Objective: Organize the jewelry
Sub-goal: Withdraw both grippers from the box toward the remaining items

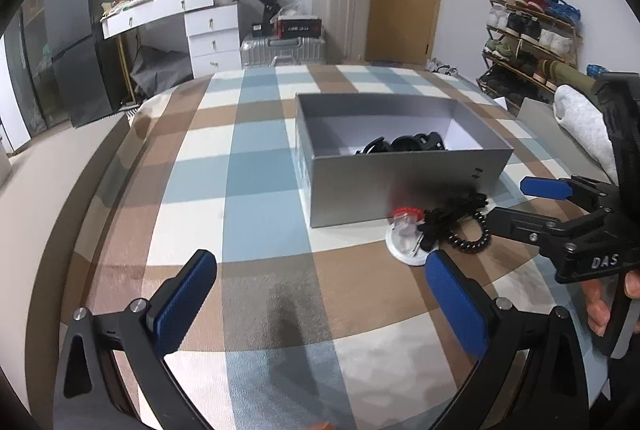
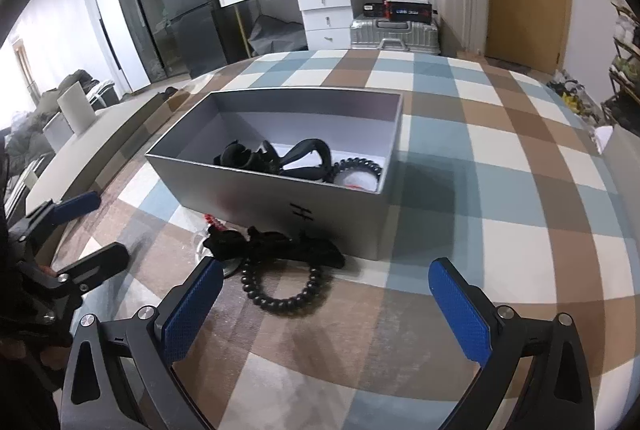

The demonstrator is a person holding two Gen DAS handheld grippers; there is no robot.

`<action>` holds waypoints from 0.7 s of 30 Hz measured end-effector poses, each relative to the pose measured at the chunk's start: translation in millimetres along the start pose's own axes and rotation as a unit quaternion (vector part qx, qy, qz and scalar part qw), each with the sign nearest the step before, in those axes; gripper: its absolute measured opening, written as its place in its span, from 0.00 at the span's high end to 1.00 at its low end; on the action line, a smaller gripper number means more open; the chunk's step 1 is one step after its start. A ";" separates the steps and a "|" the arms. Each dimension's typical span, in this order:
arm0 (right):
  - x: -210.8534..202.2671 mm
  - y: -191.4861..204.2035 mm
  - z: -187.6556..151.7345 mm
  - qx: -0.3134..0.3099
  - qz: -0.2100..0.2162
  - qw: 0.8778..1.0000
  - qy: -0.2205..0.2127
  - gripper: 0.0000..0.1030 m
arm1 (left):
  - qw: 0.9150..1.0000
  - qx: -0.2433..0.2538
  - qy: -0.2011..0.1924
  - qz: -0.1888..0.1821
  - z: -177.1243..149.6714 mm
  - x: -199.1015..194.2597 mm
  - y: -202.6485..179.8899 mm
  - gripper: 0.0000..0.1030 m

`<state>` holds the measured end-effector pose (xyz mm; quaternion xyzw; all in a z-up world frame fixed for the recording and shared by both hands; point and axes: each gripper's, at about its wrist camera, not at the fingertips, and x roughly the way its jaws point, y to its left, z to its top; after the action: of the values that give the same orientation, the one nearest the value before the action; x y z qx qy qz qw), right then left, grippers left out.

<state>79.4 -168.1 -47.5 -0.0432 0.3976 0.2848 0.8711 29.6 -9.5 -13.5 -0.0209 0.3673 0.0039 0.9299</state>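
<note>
On the checked tablecloth (image 2: 500, 158), a black bead bracelet (image 2: 286, 290) lies just before the grey box (image 2: 280, 198). Both my grippers (image 2: 326, 314) (image 1: 320, 304) gape empty. It looks light and floppy; I'd pinch one strand.

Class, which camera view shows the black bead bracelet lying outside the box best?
The right wrist view: the whole bead bracelet lies close and unobstructed. The left wrist view shows it smaller, beside the right gripper.

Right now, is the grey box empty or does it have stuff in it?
Not empty. The lidless grey box holds black hair accessories and a beaded bracelet, clustered near its front wall; the rest of its floor is bare.
</note>
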 end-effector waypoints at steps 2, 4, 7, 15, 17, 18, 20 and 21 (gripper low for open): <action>1.1 2.2 -1.0 -0.001 0.005 1.000 0.002 0.00 | 1.000 -0.002 0.000 -0.001 -1.2 -0.5 0.7 0.01; 2.7 4.1 -0.3 -0.002 0.008 1.000 0.003 0.00 | 1.000 -0.004 0.002 0.000 -1.6 -0.2 1.8 0.01; 5.3 6.4 -0.2 0.002 0.011 1.000 0.006 0.00 | 1.000 -0.009 0.005 0.000 -2.8 -0.5 3.7 0.01; 19.6 23.8 1.2 -0.006 0.021 0.999 0.025 0.00 | 0.999 -0.032 0.001 -0.003 -1.8 -5.1 14.3 0.01; 23.2 29.1 2.4 -0.013 0.023 0.999 0.027 0.00 | 0.999 -0.034 0.002 -0.003 -2.1 -4.7 15.9 0.01; 24.9 30.6 2.8 -0.015 0.022 0.999 0.029 0.00 | 0.999 -0.035 0.002 -0.001 -2.3 -4.5 16.4 0.01; 28.1 33.2 3.5 -0.015 0.021 0.999 0.032 0.00 | 0.999 -0.040 0.004 -0.002 -2.7 -4.0 18.3 0.01; 29.9 34.2 3.9 -0.013 0.020 0.999 0.034 0.00 | 0.999 -0.042 0.004 -0.003 -2.9 -4.0 19.1 0.01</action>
<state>79.4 -124.6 -61.1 -0.0561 0.4242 0.3059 0.8505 24.2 9.5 -13.6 -0.0613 0.3709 0.0162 0.9265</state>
